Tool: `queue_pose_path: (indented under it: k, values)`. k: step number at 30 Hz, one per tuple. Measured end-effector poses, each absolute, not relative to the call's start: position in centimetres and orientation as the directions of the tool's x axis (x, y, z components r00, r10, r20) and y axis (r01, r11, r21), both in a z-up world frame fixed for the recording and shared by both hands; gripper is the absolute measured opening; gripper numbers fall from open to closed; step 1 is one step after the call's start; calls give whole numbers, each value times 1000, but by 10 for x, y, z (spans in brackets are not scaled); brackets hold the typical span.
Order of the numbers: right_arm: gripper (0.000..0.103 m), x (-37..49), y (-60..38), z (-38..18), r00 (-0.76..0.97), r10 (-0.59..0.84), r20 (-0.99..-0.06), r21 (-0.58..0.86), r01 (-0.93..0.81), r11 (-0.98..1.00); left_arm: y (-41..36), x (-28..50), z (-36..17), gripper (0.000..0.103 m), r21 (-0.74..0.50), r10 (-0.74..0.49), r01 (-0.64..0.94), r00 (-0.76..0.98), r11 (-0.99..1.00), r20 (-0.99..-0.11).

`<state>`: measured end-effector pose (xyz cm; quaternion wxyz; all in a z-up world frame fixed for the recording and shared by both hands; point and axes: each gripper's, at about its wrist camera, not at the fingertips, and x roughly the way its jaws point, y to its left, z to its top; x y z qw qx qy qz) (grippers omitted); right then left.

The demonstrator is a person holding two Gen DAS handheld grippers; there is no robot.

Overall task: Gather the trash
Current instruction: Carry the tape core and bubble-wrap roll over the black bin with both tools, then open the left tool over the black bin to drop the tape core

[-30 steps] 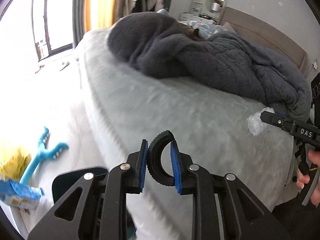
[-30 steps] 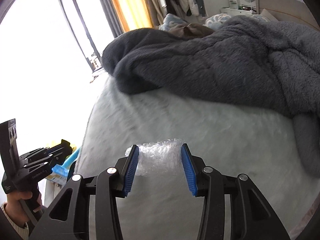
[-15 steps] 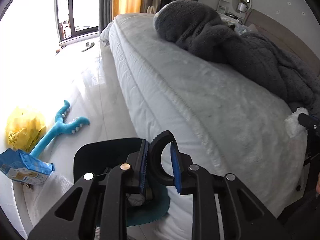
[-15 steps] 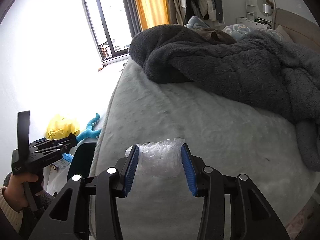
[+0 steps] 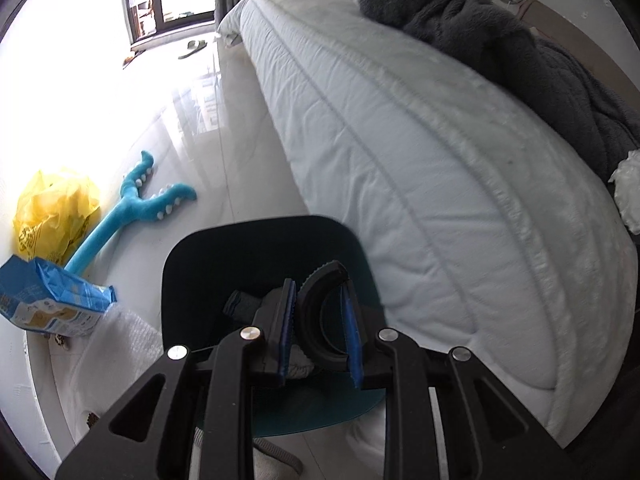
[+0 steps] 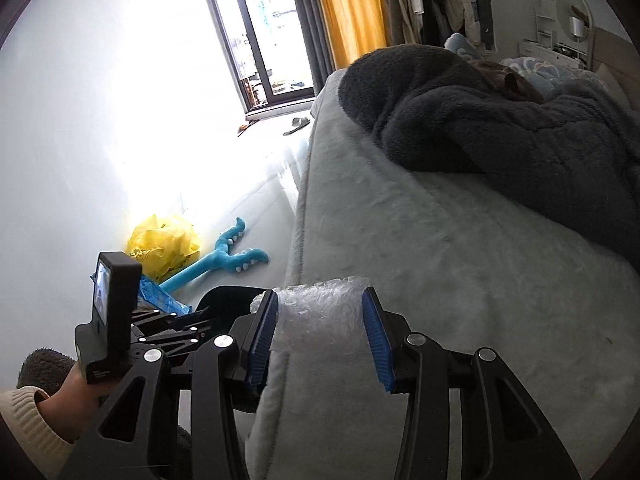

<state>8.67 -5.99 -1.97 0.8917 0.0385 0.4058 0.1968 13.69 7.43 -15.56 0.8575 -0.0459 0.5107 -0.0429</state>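
Note:
My left gripper [image 5: 320, 332] is shut on a black curved ring piece [image 5: 316, 320] and holds it over the open dark teal bin [image 5: 224, 256] beside the bed. Grey scraps [image 5: 244, 304] lie inside the bin. My right gripper [image 6: 322, 340] is shut on a wad of clear bubble wrap [image 6: 320, 312], held over the bed's near corner. That wad shows at the right edge of the left wrist view [image 5: 628, 196]. The left gripper's body [image 6: 120, 320] and the bin's rim [image 6: 228, 292] show at lower left in the right wrist view.
The bed [image 5: 400, 140] with a dark grey blanket [image 6: 500, 128] fills the right. On the floor by the wall lie a yellow plastic bag [image 5: 52, 208], a blue plush toy [image 5: 132, 208], a blue packet [image 5: 44, 304] and bubble wrap [image 5: 120, 344].
My left gripper has swung down from the bed top to above the bin, still holding the ring. My right gripper has moved left toward the bed's corner with the bubble wrap.

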Motion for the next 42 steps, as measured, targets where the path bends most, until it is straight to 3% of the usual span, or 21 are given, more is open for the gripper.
queue_pose_path:
  k: [12,22,25,26,42]
  values:
    - [44,106,35,-44,507,441,-740,233,-422,876,125,133,-201,25,-162,-126,-74,354,984,-927]
    - [44,124,82,-66,456,447,-770,236,-447,863,160,126,-229,25,-247,-200,-136,291,959,-936]
    - [44,130,89,-72,447,435,-782,226,-447,866,166,125,-227,50,-300,-246,-149,298,942,-922]
    - [44,131,89,-74,443,434,-784,228,-446,866,168,125,-226,53,-305,-249,-151,306,940,-919]
    - [44,144,115,-109,388,399,-831,208,-448,869,216,105,-181,75,-274,-160,-202,448,940,-880]
